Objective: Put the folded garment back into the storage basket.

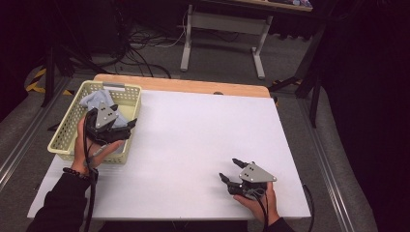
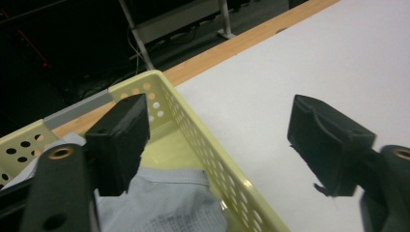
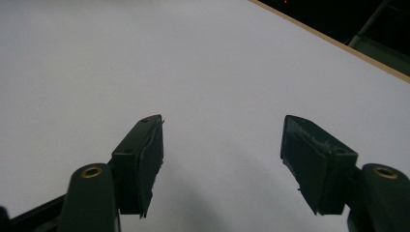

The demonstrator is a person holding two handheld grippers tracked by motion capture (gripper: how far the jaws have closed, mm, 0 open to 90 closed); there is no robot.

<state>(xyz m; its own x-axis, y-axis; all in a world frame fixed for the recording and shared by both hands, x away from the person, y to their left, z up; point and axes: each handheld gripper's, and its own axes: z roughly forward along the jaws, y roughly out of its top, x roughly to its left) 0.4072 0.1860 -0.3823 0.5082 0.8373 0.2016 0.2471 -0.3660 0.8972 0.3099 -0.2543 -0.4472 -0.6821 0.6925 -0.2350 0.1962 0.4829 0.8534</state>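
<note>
A pale yellow perforated basket [image 1: 63, 133] stands at the table's far left, with a light blue-grey cloth [image 1: 95, 99] lying inside it. My left gripper [image 1: 124, 115] hovers over the basket's right wall, open. In the left gripper view its jaws straddle the basket wall [image 2: 208, 150]: one is above the cloth [image 2: 164, 203], the other above the white tabletop, and nothing is pinched in the left gripper [image 2: 217, 140]. Down near the front right of the table, my right gripper [image 1: 229, 169] rests open. Between the jaws of the right gripper [image 3: 222, 145] there is only bare white surface.
The white table top [image 1: 193, 135] has a wooden strip [image 1: 193, 86] along its far edge. Beyond it lie floor cables [image 1: 140, 43] and the white legs of another table [image 1: 186, 48]. Metal rails run along both sides of the table.
</note>
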